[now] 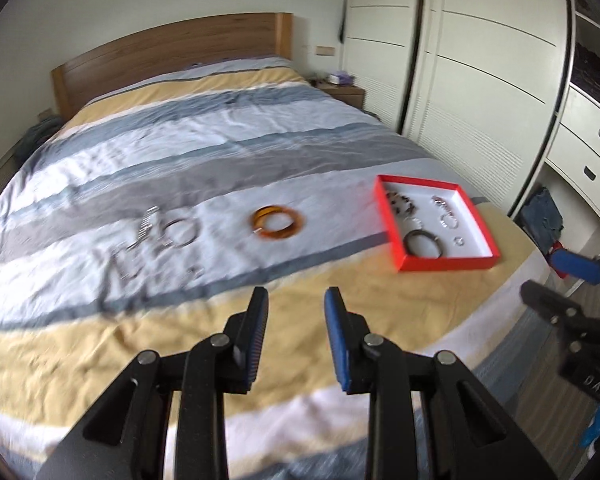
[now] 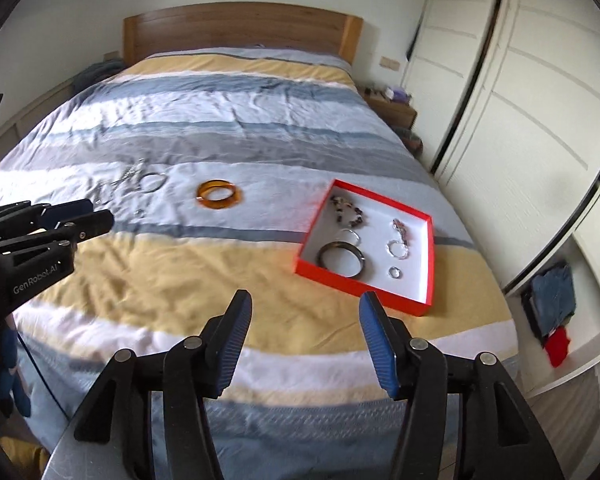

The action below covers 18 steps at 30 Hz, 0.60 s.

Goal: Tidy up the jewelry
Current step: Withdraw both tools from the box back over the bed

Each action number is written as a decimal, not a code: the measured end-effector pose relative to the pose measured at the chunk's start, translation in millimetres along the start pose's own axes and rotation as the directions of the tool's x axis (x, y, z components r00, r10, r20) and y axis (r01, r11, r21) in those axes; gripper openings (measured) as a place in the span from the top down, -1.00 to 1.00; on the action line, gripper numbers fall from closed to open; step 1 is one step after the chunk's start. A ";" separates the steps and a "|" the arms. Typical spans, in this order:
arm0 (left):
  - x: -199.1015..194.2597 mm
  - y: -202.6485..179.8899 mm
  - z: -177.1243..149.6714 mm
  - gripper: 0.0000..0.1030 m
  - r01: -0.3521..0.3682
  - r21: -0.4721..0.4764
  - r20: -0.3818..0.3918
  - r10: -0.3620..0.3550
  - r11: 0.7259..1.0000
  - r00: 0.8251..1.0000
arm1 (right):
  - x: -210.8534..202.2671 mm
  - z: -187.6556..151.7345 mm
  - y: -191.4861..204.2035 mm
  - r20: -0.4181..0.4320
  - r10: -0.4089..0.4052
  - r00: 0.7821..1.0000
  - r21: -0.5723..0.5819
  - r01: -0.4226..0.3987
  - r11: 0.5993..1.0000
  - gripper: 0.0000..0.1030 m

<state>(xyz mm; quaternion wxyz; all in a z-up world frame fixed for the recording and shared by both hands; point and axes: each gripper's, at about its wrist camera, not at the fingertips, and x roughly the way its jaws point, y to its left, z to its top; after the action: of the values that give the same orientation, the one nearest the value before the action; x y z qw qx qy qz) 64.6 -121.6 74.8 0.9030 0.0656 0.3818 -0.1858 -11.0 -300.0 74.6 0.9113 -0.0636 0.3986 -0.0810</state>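
A red box with a white inside lies on the bed and holds a dark bangle, a beaded bracelet and several silver pieces. An amber bangle lies on the bedspread left of the box. Thin silver bangles and chains lie further left. My left gripper is open and empty, above the bed's near part. My right gripper is open and empty, short of the box.
The striped bedspread covers a bed with a wooden headboard. White wardrobe doors stand to the right, with a bedside table at the far end. Clothes lie on the floor by the drawers.
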 end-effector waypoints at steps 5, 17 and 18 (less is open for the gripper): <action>-33.0 35.3 -32.4 0.46 -0.034 -0.057 0.003 0.034 0.998 0.999 | -42.9 -8.6 29.5 0.056 -0.029 0.998 -0.075 0.033 0.997 -0.11; -99.8 86.8 -54.4 0.46 -0.086 -0.137 0.074 0.097 0.987 0.993 | -99.3 -16.7 74.8 0.140 -0.001 0.990 -0.168 0.025 0.985 -0.12; -105.4 91.1 -55.2 0.46 -0.090 -0.142 0.079 0.102 0.986 0.992 | -102.4 -16.7 77.0 0.144 0.001 0.990 -0.172 0.024 0.985 -0.12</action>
<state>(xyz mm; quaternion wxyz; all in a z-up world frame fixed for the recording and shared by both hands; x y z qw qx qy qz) -4.3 6.8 109.3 0.9289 0.0131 0.3509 -0.1177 -84.4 -205.2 122.8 0.9282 -0.1506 0.3369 -0.0466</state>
